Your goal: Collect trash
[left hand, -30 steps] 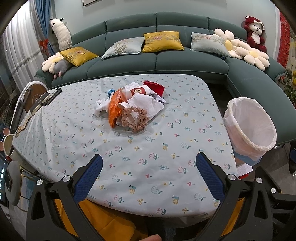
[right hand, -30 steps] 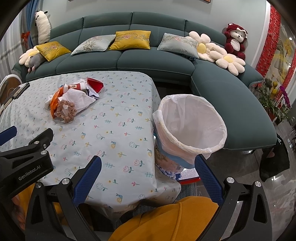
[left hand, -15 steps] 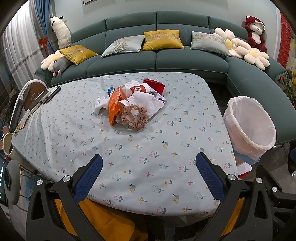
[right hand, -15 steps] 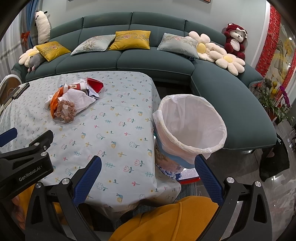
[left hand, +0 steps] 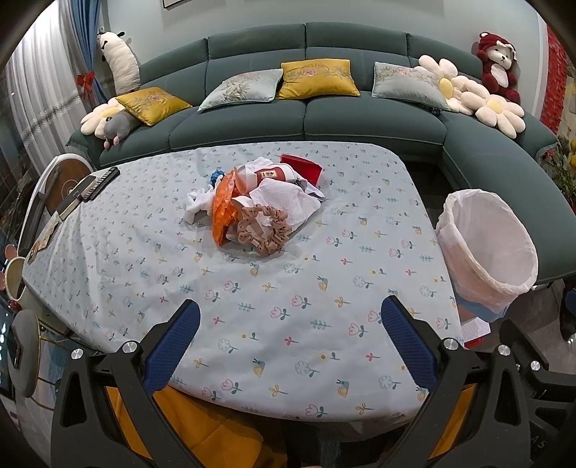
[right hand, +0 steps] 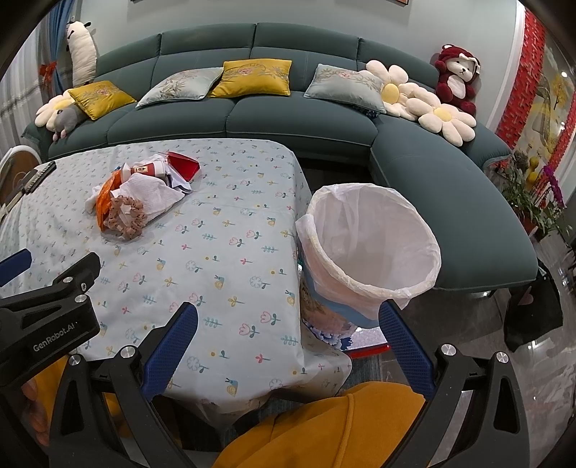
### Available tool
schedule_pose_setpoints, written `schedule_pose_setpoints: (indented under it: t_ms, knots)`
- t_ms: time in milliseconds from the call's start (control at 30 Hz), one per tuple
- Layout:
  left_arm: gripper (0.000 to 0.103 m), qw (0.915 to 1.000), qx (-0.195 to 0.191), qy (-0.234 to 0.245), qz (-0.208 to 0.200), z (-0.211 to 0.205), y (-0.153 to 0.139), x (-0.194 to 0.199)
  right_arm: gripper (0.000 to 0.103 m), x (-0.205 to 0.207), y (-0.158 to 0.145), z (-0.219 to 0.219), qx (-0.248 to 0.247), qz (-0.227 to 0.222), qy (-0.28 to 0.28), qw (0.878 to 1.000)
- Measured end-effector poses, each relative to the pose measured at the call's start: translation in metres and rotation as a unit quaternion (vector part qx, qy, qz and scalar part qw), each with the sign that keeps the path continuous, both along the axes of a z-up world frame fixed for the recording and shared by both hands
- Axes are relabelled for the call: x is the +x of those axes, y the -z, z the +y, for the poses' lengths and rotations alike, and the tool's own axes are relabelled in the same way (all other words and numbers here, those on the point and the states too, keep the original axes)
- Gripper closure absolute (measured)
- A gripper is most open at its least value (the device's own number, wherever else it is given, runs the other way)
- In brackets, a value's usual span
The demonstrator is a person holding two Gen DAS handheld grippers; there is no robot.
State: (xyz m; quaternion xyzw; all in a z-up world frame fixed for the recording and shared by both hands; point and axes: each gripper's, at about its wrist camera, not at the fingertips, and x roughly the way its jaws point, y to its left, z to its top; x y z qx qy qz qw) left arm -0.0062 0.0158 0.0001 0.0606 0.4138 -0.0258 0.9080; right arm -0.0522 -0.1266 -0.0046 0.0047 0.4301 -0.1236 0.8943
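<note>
Left wrist view: both claws, left claw (left hand: 289,338) and right claw (right hand: 288,340), gape wide, empty.

Curved green sofa (left hand: 306,118), pale wall (right hand: 324,14), glossy floor (right hand: 540,378)

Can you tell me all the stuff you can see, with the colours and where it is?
trash pile: one, white, orange, red and tan, middle of table
table: one, pale blue flowered cloth, in front of sofa
trash bin: one, white liner, beside table's right edge
sofa: one, dark green, behind table
cushions: four, two yellow, two grey, on sofa
flower pillows: white, sofa ends
red plush: one, sofa's right end
left gripper: open, empty
right gripper: open, empty
</note>
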Motion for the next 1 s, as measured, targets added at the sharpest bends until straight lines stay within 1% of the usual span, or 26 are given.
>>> schedule_pose_setpoints:
  t_ms: [333,633,800,933,1000]
  knots:
    - [0.007,1.0,-0.002,-0.005,0.0,0.002,0.001,0.007,0.007,0.005,0.001,-0.002,-0.002,0.003,0.002,1.0]
    - [0.007,0.9996,-0.003,-0.027,0.005,0.025,0.01,0.028,0.007,0.019,0.008,-0.001,-0.002,0.009,0.001,1.0]
    - [0.007,0.9993,-0.002,-0.037,-0.007,0.045,0.014,0.046,0.007,0.039,0.016,0.008,-0.001,0.016,-0.008,1.0]
    - [0.007,0.9988,-0.006,-0.049,-0.004,0.058,0.018,0.063,0.007,0.059,0.021,0.019,0.007,0.02,-0.016,1.0]
    - [0.007,0.9984,-0.008,-0.057,0.0,0.067,0.023,0.077,0.007,0.071,0.024,0.025,0.01,0.021,-0.019,1.0]
